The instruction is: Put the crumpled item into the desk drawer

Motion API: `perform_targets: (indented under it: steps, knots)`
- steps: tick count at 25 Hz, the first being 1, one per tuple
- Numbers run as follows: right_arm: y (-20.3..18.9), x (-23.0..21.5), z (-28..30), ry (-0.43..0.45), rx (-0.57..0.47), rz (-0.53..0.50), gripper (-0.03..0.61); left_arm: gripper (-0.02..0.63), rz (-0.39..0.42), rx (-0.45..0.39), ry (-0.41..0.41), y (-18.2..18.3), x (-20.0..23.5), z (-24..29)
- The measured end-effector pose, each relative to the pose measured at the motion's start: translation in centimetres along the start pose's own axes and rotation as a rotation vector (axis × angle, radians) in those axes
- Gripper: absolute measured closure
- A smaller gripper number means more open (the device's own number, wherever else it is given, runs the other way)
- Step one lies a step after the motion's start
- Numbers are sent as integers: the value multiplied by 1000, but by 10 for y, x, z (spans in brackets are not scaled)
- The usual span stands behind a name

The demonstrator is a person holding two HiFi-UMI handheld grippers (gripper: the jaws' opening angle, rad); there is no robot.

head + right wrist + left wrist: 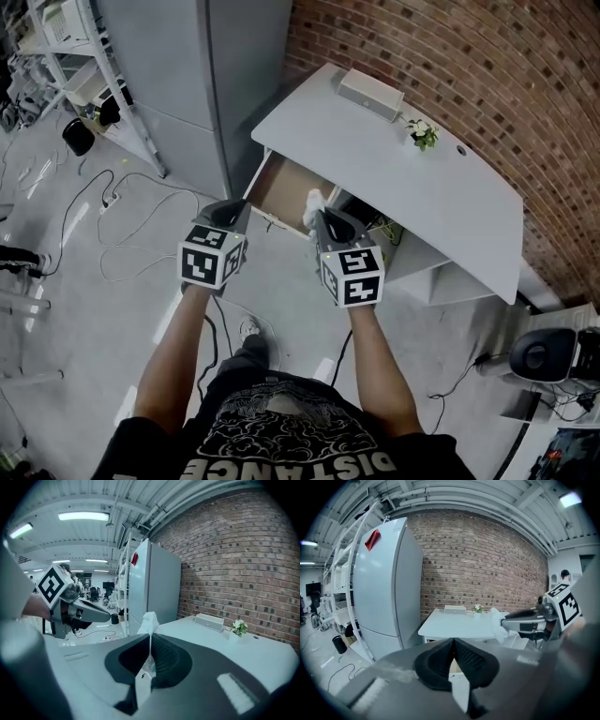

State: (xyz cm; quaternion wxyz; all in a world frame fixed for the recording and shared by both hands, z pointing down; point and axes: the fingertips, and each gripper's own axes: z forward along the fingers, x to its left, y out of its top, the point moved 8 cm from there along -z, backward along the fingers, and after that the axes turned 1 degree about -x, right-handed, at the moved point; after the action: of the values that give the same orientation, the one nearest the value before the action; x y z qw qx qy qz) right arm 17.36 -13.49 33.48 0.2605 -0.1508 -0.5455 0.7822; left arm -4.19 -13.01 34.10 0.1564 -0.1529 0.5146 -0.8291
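Right tongs (150, 638) on wad (150, 619) (drawer (281, 190): head view)

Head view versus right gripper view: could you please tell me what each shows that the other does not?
Only the head view shows the open drawer and the person's shirt. Only the right gripper view shows ceiling lights and the right gripper with jaws closed on the crumpled item. Both show the desk, its plant and the left gripper.

A white curved desk (450, 206) stands against a red brick wall (469, 56), with a tall grey cabinet (178, 75) at its left. On the desk, a grey rectangular box (370, 94) lies left of a small potted plant (424, 133). An open wooden drawer (281, 187) juts out below.
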Motion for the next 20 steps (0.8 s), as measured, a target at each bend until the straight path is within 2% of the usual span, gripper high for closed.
perform_targets:
  steps: [9, 20]
  knots:
    - [16, 2, 50, -34, 41, -7, 569, 614, -22, 11, -56, 9, 51, 34]
    - [16, -1, 93, -62, 100, -12, 569, 614, -46, 22, -103, 9, 88, 70]
